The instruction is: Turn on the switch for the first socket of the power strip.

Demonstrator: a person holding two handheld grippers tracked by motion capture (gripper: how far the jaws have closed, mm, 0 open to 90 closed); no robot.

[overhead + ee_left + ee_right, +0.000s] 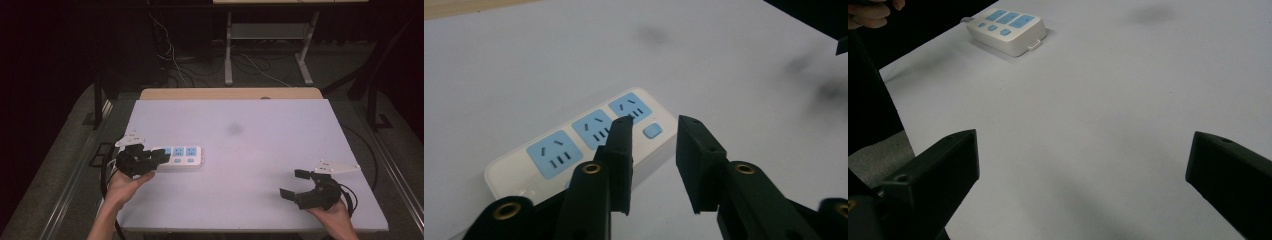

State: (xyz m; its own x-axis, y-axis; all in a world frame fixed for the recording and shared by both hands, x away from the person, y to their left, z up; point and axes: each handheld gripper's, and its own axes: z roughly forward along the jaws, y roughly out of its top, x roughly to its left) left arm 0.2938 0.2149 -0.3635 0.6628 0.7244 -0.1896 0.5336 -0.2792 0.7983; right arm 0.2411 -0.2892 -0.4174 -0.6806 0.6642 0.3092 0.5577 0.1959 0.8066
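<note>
Left hand-held gripper [651,127], jaws slightly parted and empty, hovers over the power strip [574,145].

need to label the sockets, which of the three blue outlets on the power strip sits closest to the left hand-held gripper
The end outlet at the left hand-held gripper's side of the power strip; the other two outlets lie farther off toward the table's middle.

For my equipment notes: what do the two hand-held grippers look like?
Both the left gripper and the right gripper are black, each with two blocky jaws on link arms with brass-coloured pivot rings. A pale three-cornered plate sits on top of each, and a black cable trails behind. No sleeves show on the forearms.
</note>
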